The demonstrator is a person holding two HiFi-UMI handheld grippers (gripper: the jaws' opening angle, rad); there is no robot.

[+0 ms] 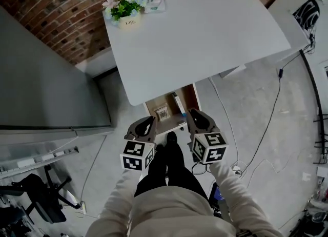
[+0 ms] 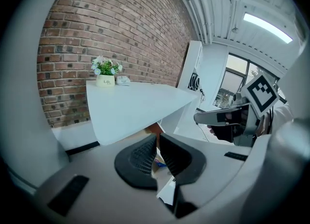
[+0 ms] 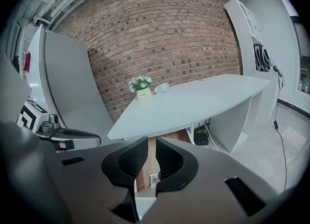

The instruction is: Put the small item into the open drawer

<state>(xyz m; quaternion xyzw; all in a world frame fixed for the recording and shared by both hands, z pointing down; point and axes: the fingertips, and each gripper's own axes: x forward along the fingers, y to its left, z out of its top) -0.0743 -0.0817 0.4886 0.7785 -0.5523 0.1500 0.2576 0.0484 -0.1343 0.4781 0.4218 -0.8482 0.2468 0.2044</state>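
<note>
White table (image 1: 205,41), top mostly bare. At its far left corner: a small flower pot (image 1: 128,20) with green leaves and pale blooms, and a soft wipes pack (image 1: 155,0) just beside it. Under the near edge, a wooden drawer (image 1: 190,93) stands open, with a small labelled packet (image 1: 162,113) inside. Grey floor (image 1: 246,113); black cable (image 1: 271,123) trails over it.

Left gripper (image 2: 158,143) (jaws slightly apart), desk (image 2: 135,109), flowerpot (image 2: 105,80)
</note>
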